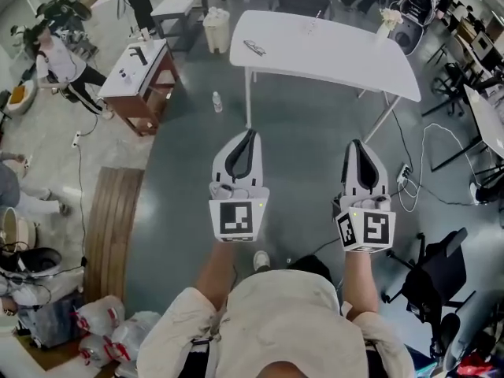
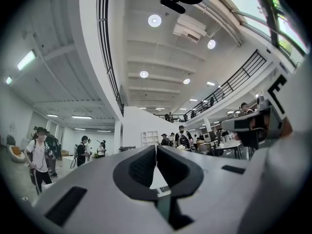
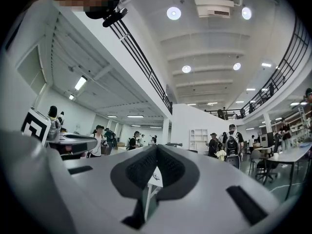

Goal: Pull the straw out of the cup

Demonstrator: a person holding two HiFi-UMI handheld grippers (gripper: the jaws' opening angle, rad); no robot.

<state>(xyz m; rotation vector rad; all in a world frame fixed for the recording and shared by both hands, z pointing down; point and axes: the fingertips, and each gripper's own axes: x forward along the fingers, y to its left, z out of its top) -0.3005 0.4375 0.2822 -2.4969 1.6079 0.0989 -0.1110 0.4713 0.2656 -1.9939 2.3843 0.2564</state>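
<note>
Both grippers are held in front of the person, over the grey floor and short of the white table (image 1: 331,53). My left gripper (image 1: 251,135) has its jaws closed tip to tip with nothing between them, as the left gripper view (image 2: 156,148) also shows. My right gripper (image 1: 357,144) is likewise shut and empty, its tips meeting in the right gripper view (image 3: 157,148). No cup or straw can be made out. A small pale object (image 1: 386,18) stands at the table's far right corner, too small to identify. A dark item like spectacles (image 1: 254,48) lies near the table's left edge.
A low workbench (image 1: 140,75) stands at the left with a person (image 1: 59,61) beside it. A bottle (image 1: 216,101) stands on the floor and a white bin (image 1: 216,30) farther back. Cables (image 1: 425,172) and a black chair (image 1: 437,278) are at the right, a wooden pallet (image 1: 110,227) at the left.
</note>
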